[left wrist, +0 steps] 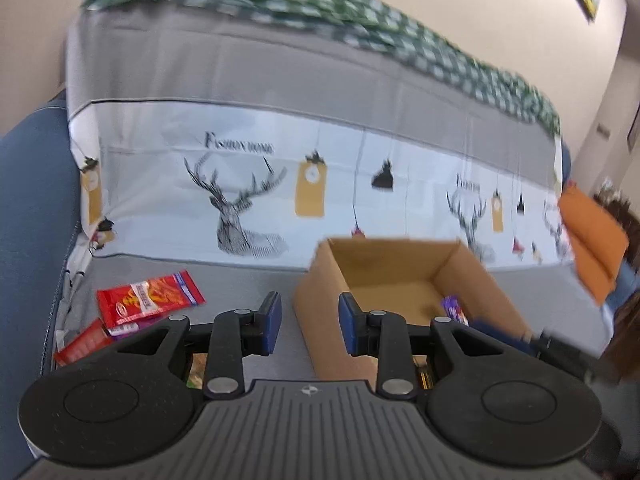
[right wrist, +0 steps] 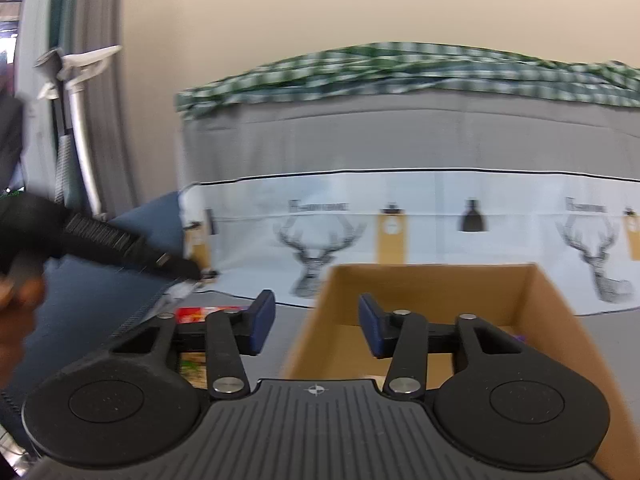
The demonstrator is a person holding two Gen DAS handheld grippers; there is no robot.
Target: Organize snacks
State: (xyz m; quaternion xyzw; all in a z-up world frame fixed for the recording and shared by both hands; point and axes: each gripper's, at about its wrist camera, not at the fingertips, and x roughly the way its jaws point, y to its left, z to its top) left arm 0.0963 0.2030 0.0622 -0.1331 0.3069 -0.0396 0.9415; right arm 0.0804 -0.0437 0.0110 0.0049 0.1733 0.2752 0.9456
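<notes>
A: Cardboard, brown and plain: the box (left wrist: 404,284) stands open on the grey sofa seat (left wrist: 248,280), in front of the deer-print cover (left wrist: 240,200) draped over the backrest.

B: And the snacks?

A: A red packet (left wrist: 150,296) lies on the seat well to the left of the box, another red one (left wrist: 82,346) just beside it. A purple packet (left wrist: 454,308) lies inside the box, near its right wall.

B: The left gripper (left wrist: 308,326)?

A: Jaws narrowly apart, nothing between the blue pads; it hangs over the box's left wall.

B: The right gripper (right wrist: 316,330)?

A: Also parted with nothing between the pads, at the box's left edge. A hand (right wrist: 18,296) shows blurred at the left of the right wrist view.
</notes>
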